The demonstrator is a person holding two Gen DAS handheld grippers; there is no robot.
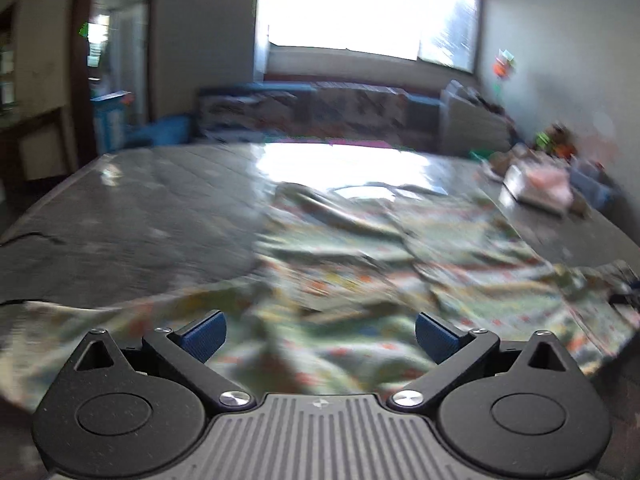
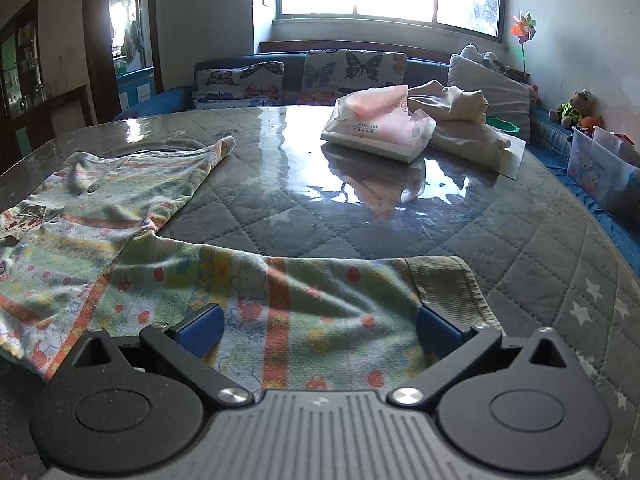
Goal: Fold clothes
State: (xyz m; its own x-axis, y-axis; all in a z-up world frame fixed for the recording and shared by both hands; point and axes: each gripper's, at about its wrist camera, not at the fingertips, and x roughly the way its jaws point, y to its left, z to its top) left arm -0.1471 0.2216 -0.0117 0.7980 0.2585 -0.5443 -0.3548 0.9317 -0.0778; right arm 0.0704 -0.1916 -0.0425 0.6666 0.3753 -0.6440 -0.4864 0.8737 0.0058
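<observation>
Table [image 2: 520, 248]: grey quilted cover with white stars under a glossy clear sheet; fills the middle of both views.
Sofa [image 2: 424, 66]: blue, along the far wall under the window, upper centre of the right wrist view; butterfly-print cushions [image 2: 352, 68] on it.
Patterned garment [image 2: 132, 248]: pale green with orange stripes and small prints; spread flat over the left and lower centre of the right wrist view, one sleeve with a ribbed cuff reaching to lower right; blurred across centre and right in the left wrist view [image 1: 360, 264].
Cream cloth [image 2: 460, 120]: bunched on the table, upper right, touching the tissue pack.
Tissue pack [image 2: 380, 128]: pink and white, upper centre-right, on the table, well apart from the garment.
Left gripper [image 1: 320, 336]: jaws spread wide, nothing between them, low over the garment; contact not discernible.
Right gripper [image 2: 320, 330]: jaws spread wide, straddling the sleeve near its cuff, no pinch.
</observation>
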